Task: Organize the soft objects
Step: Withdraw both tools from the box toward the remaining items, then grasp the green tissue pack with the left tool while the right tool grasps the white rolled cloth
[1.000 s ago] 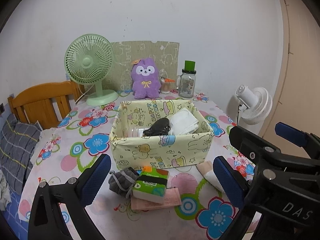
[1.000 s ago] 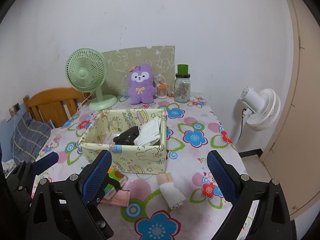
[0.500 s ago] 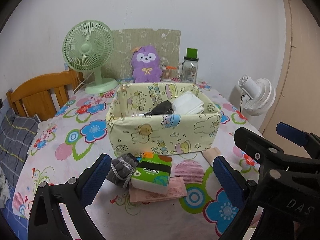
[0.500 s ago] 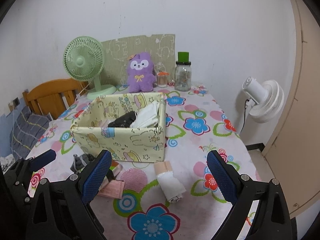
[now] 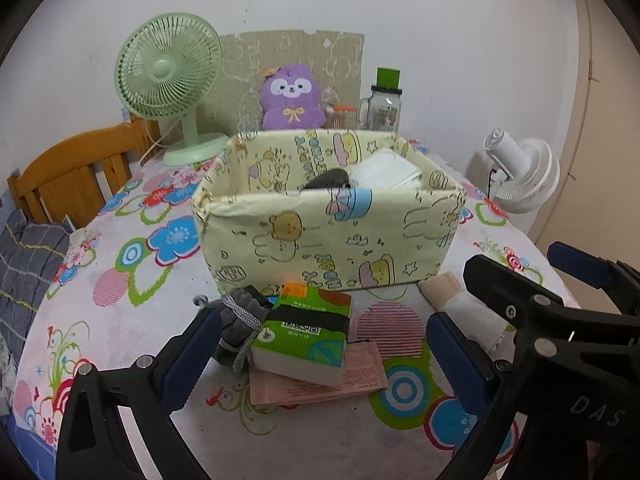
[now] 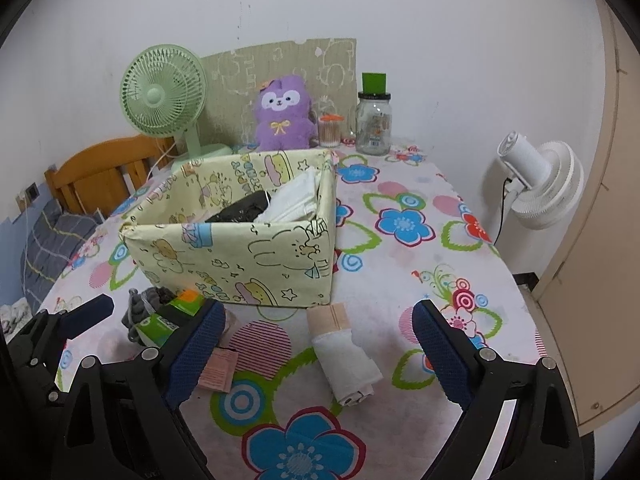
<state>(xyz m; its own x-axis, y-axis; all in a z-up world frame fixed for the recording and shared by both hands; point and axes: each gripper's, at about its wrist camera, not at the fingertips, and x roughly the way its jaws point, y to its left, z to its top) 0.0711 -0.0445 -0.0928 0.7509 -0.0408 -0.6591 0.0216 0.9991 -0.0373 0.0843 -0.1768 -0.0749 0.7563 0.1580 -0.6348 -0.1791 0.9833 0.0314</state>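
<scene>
Floral table (image 5: 120,320), box (image 5: 328,236) contents half-hidden

The yellow cartoon-print fabric box (image 5: 328,236) stands upright and open-topped, holding a dark crumpled item (image 5: 330,179) beside a folded white cloth (image 5: 386,172) at its right end. Just in front of the box lies a green tissue pack (image 5: 306,330), flat on a pink packet (image 5: 320,384). A grey drawstring pouch (image 5: 238,328) touches the pack's left side. A rolled cloth (image 6: 344,354), beige at one end and white at the other, lies near the box's front right corner.
</scene>
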